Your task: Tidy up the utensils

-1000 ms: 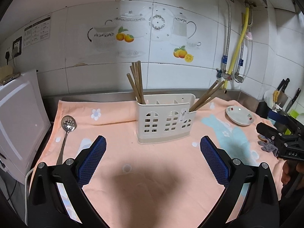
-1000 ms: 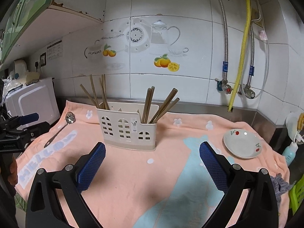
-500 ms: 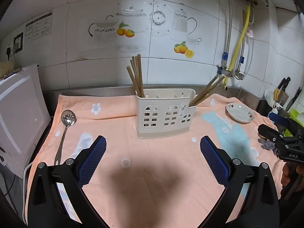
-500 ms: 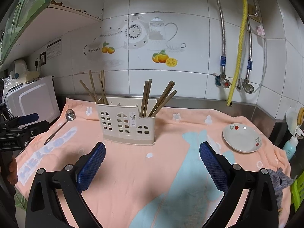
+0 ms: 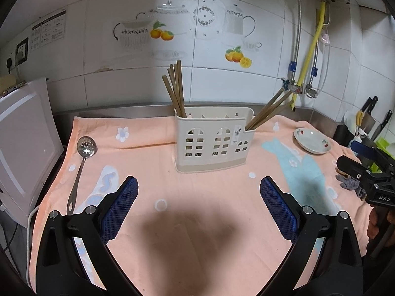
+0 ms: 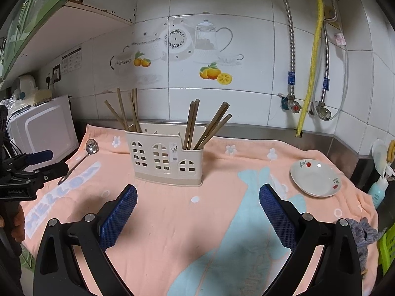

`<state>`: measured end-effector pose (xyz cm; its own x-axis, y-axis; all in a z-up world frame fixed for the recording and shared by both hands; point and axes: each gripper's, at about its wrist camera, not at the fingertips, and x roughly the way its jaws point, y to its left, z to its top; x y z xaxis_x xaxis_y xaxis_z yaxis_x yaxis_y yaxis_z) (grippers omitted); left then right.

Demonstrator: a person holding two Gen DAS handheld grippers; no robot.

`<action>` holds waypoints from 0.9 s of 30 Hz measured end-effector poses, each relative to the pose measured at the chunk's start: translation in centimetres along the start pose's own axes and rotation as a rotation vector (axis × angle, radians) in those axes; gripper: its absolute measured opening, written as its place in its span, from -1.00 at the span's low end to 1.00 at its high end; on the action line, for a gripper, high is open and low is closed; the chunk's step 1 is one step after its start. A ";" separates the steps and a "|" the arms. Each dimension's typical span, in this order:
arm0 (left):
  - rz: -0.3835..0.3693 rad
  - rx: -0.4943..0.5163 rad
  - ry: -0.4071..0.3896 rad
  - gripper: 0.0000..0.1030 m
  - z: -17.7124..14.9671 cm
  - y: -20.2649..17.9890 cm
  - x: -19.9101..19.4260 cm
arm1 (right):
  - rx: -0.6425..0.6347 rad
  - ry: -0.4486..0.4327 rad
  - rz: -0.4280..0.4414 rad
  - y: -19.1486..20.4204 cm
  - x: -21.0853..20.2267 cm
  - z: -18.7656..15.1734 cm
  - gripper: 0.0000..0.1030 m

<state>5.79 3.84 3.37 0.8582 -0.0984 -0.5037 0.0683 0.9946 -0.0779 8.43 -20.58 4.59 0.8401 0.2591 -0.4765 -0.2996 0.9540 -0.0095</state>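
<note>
Kitchen counter under a peach towel (image 5: 197,197), seen along both hand-held tools. Centre frame: cream utensil caddy (image 5: 213,143) standing upright, chopsticks (image 5: 175,90) already bunched in its left end compartment and a second chopstick bundle (image 5: 270,111) leaning out of its right end. Middle compartments apparently vacant, though interiors only partly visible. Left of frame, well apart from the caddy: slotted spoon (image 5: 80,166) lying flat on the towel, bowl toward the wall, handle toward the camera. Judged as largely done, with the spoon the one utensil left loose. Small dish (image 6: 314,177) at right, resting on the towel.

Left gripper (image 5: 197,204) spread wide and empty, low in frame, spoon handle just beside and outside its left finger. Right gripper (image 6: 197,207) likewise spread and empty, aimed at the caddy; spoon far off at middle left of that view.
</note>
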 end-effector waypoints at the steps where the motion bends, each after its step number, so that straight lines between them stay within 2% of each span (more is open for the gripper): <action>1: -0.003 -0.001 0.004 0.90 -0.1 0.0 0.1 | -0.001 0.003 0.001 0.0 0.1 0.0 0.86; 27: 0.002 0.013 0.065 0.90 -1.4 -0.5 1.6 | -0.003 0.058 0.014 0.4 1.9 -1.1 0.86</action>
<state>6.40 3.16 1.36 0.8233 -0.0980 -0.5590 0.0736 0.9951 -0.0661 9.42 -19.90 2.68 0.8083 0.2630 -0.5267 -0.3122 0.9500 -0.0048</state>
